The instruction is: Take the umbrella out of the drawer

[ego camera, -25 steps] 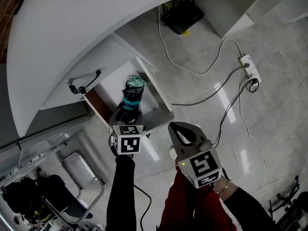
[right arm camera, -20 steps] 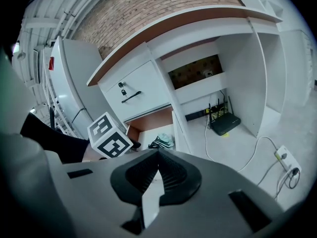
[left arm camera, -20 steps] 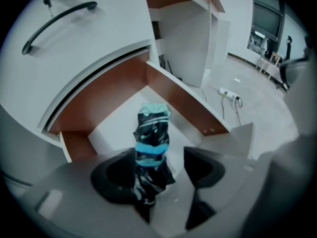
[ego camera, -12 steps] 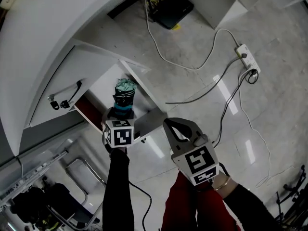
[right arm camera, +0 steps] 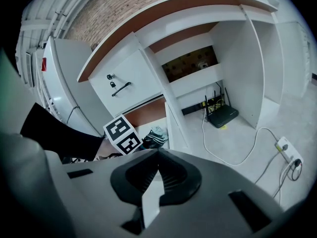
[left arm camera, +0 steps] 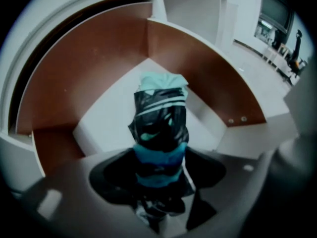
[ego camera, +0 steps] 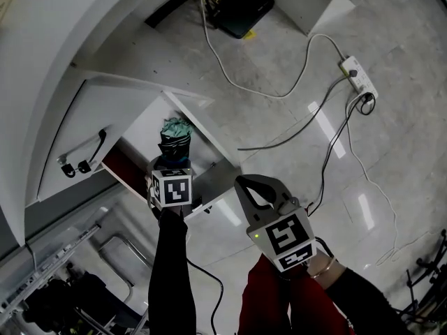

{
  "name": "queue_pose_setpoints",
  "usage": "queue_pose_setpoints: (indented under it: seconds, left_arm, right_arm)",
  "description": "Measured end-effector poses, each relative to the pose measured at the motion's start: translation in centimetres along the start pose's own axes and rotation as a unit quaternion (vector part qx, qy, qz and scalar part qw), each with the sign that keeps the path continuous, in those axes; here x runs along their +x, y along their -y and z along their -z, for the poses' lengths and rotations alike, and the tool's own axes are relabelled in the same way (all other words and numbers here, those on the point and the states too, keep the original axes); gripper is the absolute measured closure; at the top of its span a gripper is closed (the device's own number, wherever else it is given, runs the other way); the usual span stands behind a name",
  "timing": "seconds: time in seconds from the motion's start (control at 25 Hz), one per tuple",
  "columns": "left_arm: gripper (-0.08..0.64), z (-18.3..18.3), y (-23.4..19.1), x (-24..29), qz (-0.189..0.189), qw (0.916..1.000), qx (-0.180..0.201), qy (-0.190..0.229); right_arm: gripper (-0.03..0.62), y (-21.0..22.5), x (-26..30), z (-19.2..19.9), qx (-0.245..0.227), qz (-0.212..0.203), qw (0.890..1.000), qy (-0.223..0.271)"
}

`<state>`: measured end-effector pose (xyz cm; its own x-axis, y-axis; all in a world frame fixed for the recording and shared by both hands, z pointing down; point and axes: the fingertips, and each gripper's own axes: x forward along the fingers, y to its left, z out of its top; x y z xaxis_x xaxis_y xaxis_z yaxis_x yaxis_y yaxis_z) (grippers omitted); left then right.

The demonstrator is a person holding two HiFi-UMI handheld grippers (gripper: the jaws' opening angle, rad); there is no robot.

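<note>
Umbrella (left arm camera: 161, 128): folded, in a black sleeve with teal bands and a pale green far end. It lies on the white floor of the drawer, roughly along its length and clear of the brown side walls.
Drawer (left arm camera: 74, 83): pulled out and open at the top. Nothing else shows inside it.
Left gripper (left arm camera: 158, 180): above the front part of the drawer, pointing steeply down into it. Its jaws have just been opening and stand wide. The near end of the umbrella is between them, and neither pad looks pressed on it.
Right gripper (right arm camera: 158, 157): outside the drawer, off its front corner and over the floor. Its jaws are together with nothing in them.
Step in hand: setting the left jaws over the umbrella for the grab; the umbrella is not yet out.
How to do it well: keep the jaws wide until one pad sits on each side of the sleeve. Go low enough to catch the solid body, not just loose fabric. Keep the bundle centred and close across its narrow width near the teal band.
Lifting: probably best straight up out of the drawer first, clear of the side walls and the front wall.
Watch for: the sleeve looks slippery, so the umbrella may slide or swing if gripped at its very end. The right gripper is best kept outside the drawer.
</note>
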<state>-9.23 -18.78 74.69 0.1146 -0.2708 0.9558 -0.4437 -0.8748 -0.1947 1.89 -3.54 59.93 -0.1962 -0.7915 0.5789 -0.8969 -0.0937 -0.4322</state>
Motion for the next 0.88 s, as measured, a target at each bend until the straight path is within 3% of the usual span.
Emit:
queue_pose_setpoints:
  seconds: [0.88]
  left_arm:
    - [0.244, 0.0, -0.7, 2.8, -0.027, 0.9995, 0.005, -0.018]
  right_arm:
    - [0.594, 0.2, 1.5, 0.5, -0.006, 0.01, 1.0, -0.019]
